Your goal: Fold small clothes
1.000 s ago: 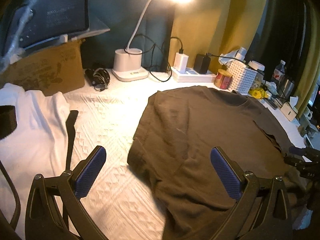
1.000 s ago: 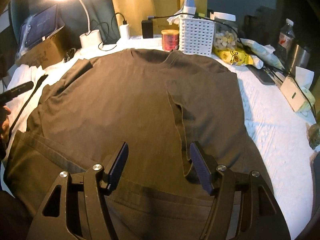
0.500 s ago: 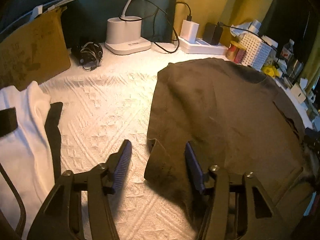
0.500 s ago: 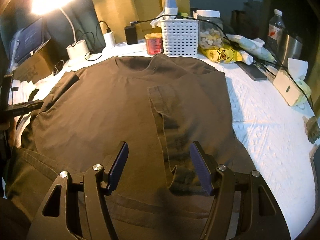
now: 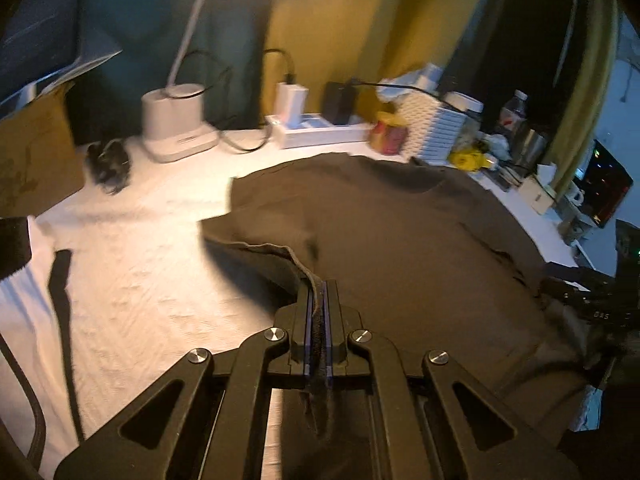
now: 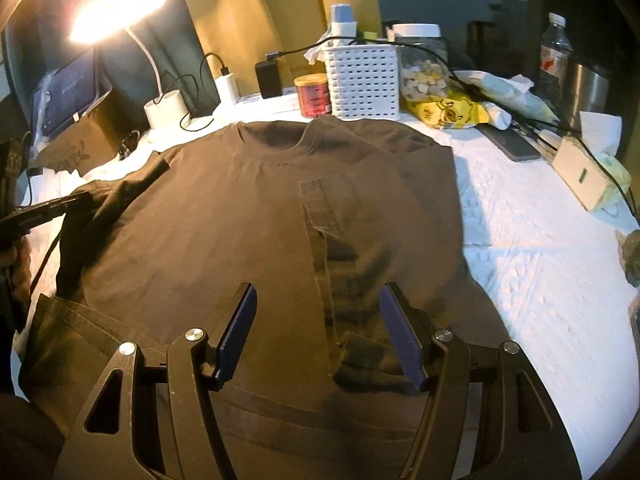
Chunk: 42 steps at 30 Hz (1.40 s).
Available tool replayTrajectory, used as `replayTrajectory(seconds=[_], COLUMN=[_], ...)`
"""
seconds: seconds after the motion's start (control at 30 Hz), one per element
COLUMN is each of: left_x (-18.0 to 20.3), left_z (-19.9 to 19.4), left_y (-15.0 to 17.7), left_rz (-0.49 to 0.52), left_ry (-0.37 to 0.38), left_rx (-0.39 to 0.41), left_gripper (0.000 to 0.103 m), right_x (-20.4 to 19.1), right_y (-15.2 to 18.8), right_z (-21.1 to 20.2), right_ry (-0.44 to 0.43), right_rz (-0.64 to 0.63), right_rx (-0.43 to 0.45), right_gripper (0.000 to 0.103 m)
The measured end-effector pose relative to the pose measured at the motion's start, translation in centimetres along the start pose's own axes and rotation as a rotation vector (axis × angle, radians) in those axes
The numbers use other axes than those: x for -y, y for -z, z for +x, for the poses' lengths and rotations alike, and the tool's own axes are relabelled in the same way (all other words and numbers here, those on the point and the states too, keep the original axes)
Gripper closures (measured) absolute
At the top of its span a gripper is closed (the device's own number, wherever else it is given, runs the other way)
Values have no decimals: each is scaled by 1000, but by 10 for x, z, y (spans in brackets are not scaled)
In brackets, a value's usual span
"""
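— Lying spread on the white textured bedcover (image 6: 532, 240), the dark brown cotton T-shirt (image 6: 248, 216) has its collar toward the white perforated plastic basket (image 6: 362, 80), right sleeve folded in over the chest.

— And the left gripper (image 5: 318, 292)?

— Its jaws have just been closing, and they now pinch the shirt's left sleeve edge, lifted off the cover; fabric sits squeezed between the pads.

— The right gripper (image 6: 318, 332)?

— Spread wide above the lower right part of the shirt, gripping nothing. Whether its blue pads touch the cloth, I cannot tell.

— Anything nearby?

— A lit white desk lamp (image 6: 166, 108) behind the shirt.
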State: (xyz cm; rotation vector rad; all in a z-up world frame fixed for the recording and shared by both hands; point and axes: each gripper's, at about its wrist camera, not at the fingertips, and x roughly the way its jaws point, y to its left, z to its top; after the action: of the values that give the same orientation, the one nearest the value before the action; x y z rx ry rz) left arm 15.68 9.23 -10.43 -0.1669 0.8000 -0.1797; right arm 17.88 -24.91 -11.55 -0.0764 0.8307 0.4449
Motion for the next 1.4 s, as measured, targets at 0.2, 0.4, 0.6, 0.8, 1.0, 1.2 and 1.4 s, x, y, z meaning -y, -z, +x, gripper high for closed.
replayTrajectory(seconds=[0.2,0.4,0.6,0.8,1.0,1.2,1.4], left_x=[39,71,80,64,21,-15,-10], left_z=[11,29,60,38,13,36,68], left_y=[-5,1,15,8,-8,-15,-24], left_rz=[56,103,108,23,-117,-187,-128], left_ry=[46,79,56,41,-29,-86,-76], left_rx=[-18,-65,-177,-149,-32,-51,-110], left_gripper=[100,100,100,37,24,24,74], right_x=[16,35,52,62,63,66,72], right_y=[8,21,30,33,33,32,31], right_z=[-16,-26,-28,-27,-20,-21,-18], right_ry=[-6,-7,-9,-18,-33,-34,-31], right_rz=[22,58,86,108,109,114,133], right_rx=[26,51,55,65,62,69,58], right_gripper=[35,35,35,35,35,35,35])
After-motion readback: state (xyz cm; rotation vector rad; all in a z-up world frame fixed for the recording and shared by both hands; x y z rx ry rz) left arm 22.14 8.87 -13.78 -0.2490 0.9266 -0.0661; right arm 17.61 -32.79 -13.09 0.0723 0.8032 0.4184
